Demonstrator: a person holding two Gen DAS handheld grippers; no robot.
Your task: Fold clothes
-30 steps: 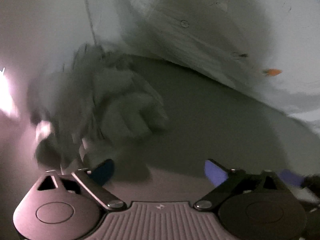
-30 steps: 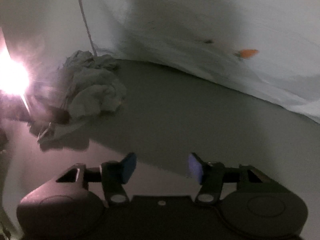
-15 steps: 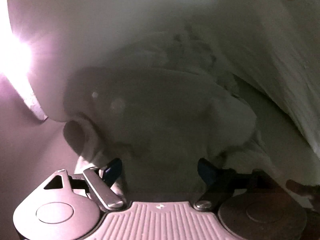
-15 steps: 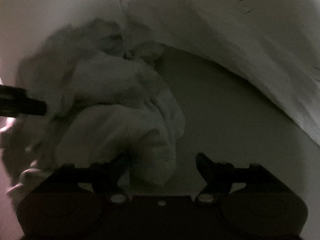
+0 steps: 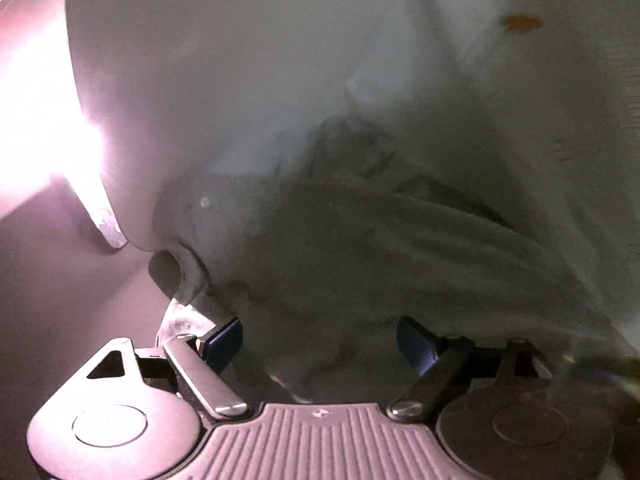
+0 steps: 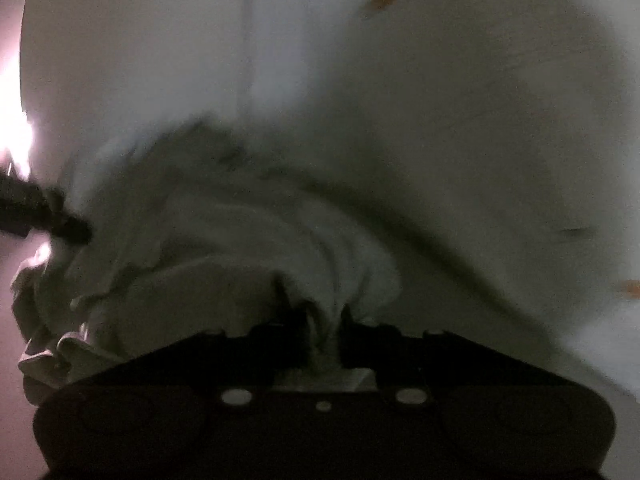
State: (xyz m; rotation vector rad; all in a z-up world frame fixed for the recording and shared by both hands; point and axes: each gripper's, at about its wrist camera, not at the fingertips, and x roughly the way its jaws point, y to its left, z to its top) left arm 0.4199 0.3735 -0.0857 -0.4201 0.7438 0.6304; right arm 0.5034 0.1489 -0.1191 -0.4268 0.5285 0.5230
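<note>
Grey-white crumpled cotton garment (image 6: 224,248) bunched on pale matte surface (image 5: 72,280), against white fabric backdrop with small orange marks (image 6: 480,100). Right gripper (image 6: 326,332) pinched tight on a gathered fold of it; left gripper (image 5: 320,340) spread wide, blue pads (image 5: 224,338) straddling the heap, nothing clamped. Judgement: better to take a single edge or hem with the left, not a wad, then spread taut. Soft, limp, deeply creased cloth; likely to sag and slip. Dim, blurred views.

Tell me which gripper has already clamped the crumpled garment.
The right gripper: its fingers are pinched shut on a fold of the garment. The left gripper stands open, garment between its fingers, unclamped.
</note>
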